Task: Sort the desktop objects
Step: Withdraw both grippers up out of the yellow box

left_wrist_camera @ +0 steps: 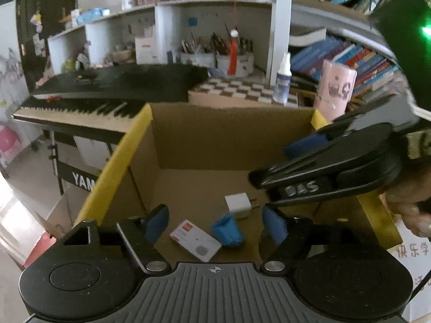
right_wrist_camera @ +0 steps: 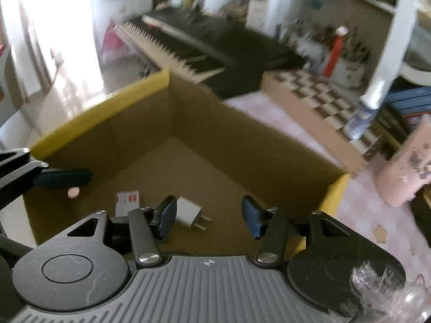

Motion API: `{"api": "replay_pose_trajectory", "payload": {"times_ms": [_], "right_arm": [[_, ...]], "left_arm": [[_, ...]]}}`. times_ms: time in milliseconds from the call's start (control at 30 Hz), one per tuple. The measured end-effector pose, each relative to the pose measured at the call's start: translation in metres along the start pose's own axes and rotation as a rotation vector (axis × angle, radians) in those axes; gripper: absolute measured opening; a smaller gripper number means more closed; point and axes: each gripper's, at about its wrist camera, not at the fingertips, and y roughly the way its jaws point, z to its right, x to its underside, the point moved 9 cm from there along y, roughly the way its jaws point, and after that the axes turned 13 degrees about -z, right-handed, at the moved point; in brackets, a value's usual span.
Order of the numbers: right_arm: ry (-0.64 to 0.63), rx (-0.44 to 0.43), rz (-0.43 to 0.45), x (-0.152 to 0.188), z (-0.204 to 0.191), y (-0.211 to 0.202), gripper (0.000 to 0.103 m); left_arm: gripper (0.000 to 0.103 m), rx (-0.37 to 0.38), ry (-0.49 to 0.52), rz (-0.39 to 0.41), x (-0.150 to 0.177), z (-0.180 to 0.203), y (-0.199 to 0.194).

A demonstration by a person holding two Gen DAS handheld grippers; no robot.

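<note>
Both grippers hang over an open cardboard box [left_wrist_camera: 204,134] with yellow-taped rims. Left gripper [left_wrist_camera: 215,224]: blue-padded fingers spread apart, nothing between them, poised above the box floor near its near edge. Right gripper [right_wrist_camera: 208,216]: fingers also spread wide, empty, over the box's near right part; in the left wrist view it comes in from the right edge as a black body marked "DAS", one blue pad showing. Box floor holds three things. A white charger plug [right_wrist_camera: 190,212] lies flat around the middle of the floor, prongs pointing toward the right wall, just beside the right gripper's left finger [right_wrist_camera: 165,216] in that view; can't tell if they touch. A white card with a red patch [left_wrist_camera: 195,243] lies flat near the near edge, tilted relative to the walls. A small blue roll [left_wrist_camera: 227,231], fabric or tape, can't tell which, sits between card and plug, close to both. In the right wrist view a small pink round bit [right_wrist_camera: 73,192] shows right under the left gripper's pad; too blurred to identify. Beyond the far wall: a checkered board [left_wrist_camera: 242,91] with a small spray bottle [left_wrist_camera: 282,80] standing on it, a pink tube-shaped container [left_wrist_camera: 335,88] near the box's far right corner, a black piano keyboard [left_wrist_camera: 107,94] off the far left corner. Background shelves are blurred.
</note>
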Motion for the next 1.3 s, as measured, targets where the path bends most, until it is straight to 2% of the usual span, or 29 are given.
{"api": "replay_pose_trajectory", "payload": {"times_ms": [233,400,567,733,933,1300], "right_arm": [[0.130,0.084,0.151,0.009,0.012,-0.052,0.059],[0.219,0.138,0.215,0.026,0.014,-0.081,0.060],[0.338,0.197,0.261,0.051,0.015,-0.101,0.071],[0.433,0.251,0.266,0.083,0.007,-0.113,0.072],[0.484,0.300,0.267,0.123,-0.016,-0.125,0.073],[0.496,0.320,0.181,0.189,-0.077,-0.124,0.075]], "left_arm": [[0.082,-0.010,-0.057,0.053,0.000,-0.015,-0.022],[0.083,-0.011,-0.099,0.086,0.010,-0.026,-0.040],[0.083,-0.016,-0.093,0.128,0.020,-0.031,-0.056],[0.085,-0.009,-0.066,0.155,0.033,-0.029,-0.070],[0.086,-0.016,-0.018,0.178,0.054,-0.027,-0.089],[0.086,0.000,-0.019,0.117,0.112,-0.032,-0.108]]}}
